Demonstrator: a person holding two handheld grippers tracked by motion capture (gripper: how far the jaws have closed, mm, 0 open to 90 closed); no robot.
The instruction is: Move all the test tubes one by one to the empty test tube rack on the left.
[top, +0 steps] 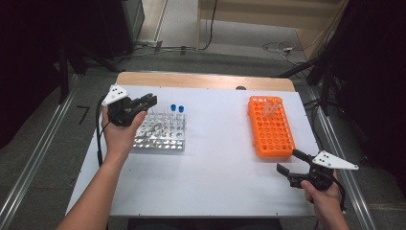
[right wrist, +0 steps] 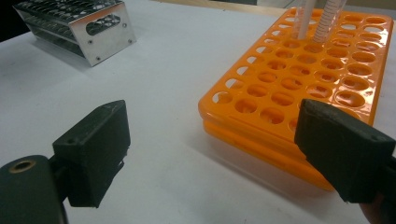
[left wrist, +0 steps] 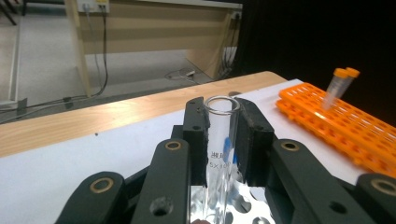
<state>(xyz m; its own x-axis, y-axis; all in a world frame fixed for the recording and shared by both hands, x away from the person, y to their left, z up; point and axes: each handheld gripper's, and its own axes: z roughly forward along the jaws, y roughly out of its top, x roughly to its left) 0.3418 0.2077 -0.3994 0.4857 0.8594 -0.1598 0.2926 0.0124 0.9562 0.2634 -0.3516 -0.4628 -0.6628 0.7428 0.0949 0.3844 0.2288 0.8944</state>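
My left gripper (left wrist: 219,140) pinches a clear glass test tube (left wrist: 220,154) upright between its jaws, over the metal rack (top: 160,130) at the left of the tabletop (top: 215,167). The tube's long axis runs straight up. My guess is it goes to the orange rack (top: 269,127), well off to the right. My right gripper (right wrist: 215,154) is nearer that rack, jaws spread and empty.

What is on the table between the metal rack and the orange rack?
Nothing: in the high view, only bare white table lies between the metal rack and the orange rack.
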